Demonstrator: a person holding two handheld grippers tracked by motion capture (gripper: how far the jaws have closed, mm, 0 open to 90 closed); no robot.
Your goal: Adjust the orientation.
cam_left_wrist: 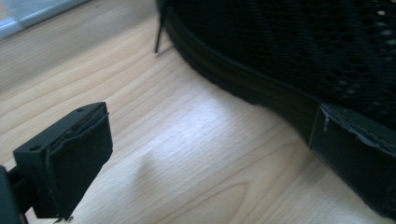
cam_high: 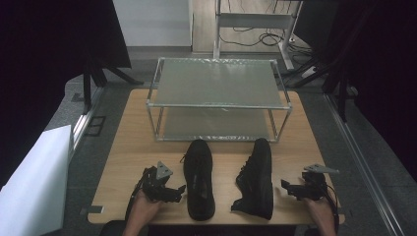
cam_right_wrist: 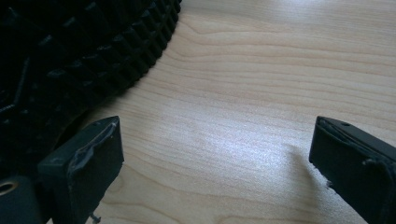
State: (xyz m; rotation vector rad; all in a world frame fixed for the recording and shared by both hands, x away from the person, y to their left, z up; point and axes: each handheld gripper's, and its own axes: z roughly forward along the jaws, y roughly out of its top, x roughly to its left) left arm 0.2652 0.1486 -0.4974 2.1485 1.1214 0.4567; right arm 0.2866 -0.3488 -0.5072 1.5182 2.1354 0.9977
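A pale wooden bench [cam_high: 142,142] stands on a grey floor, dark curtains to either side. The left claw [cam_high: 178,191] sits low over the bench near its front edge, jaws spread wide with only bare wood between them — in the left gripper view its far jaw lies against the rubber sole edge of the left shoe [cam_left_wrist: 289,51], holding nothing. The right claw [cam_high: 286,187] is likewise wide open and empty; in the right gripper view the studded sole of the right shoe [cam_right_wrist: 70,60] rises just beside one jaw, apart from the other.

From above, the left shoe stands upright, toe pointing away from the person, just right of the left claw. The right shoe [cam_high: 256,177] lies tipped on its side — opening toward the left shoe, sole toward the right claw. Beyond both shoes, at the far half of the bench, stands a two-tier metal-framed shoe rack [cam_high: 216,83], both shelves bare. A white board [cam_high: 34,182] leans off the bench's left side.
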